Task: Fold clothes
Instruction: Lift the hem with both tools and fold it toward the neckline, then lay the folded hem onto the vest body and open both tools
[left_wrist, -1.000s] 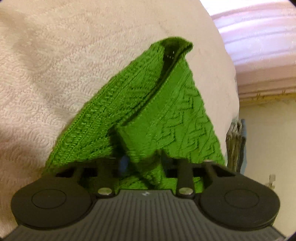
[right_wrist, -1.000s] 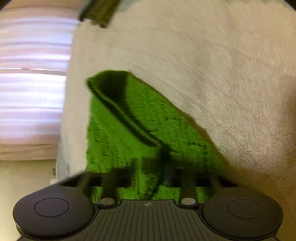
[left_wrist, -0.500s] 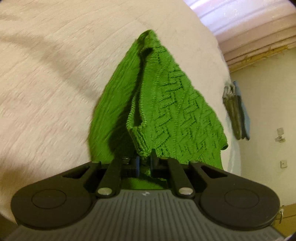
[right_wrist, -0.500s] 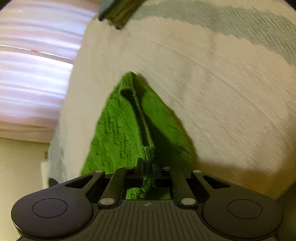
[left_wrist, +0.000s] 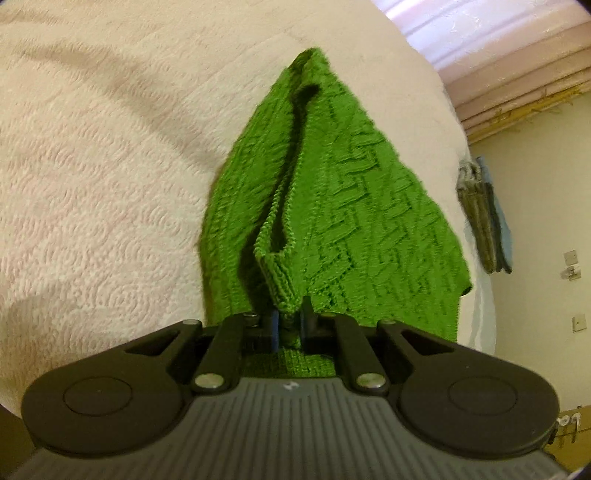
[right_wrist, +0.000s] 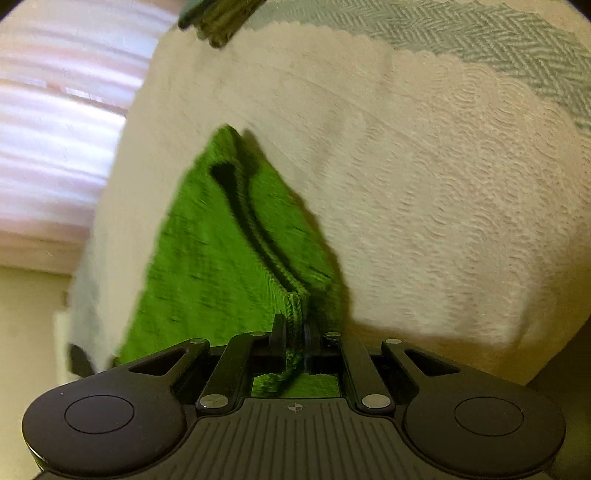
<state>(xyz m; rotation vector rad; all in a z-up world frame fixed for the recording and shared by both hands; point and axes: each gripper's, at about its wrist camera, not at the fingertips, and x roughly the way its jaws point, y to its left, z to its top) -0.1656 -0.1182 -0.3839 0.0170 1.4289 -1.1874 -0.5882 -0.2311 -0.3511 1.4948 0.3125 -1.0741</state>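
Both grippers' fingers (left_wrist: 272, 325) (right_wrist: 280, 332) pinch the green knit (left_wrist: 362, 206) (right_wrist: 207, 258), seemingly draped onto the bedspread (left_wrist: 92, 184).

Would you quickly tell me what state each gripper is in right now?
Left gripper: shut on an edge of the green knitted garment.
Right gripper: shut on another edge of the same green knitted garment.

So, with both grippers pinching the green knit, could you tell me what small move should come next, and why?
Probably carry both pinched corners forward over the garment. The left gripper and right gripper are each shut on an edge of the green knit garment, which rises off the white bedspread towards them while its far end appears to lie flat.
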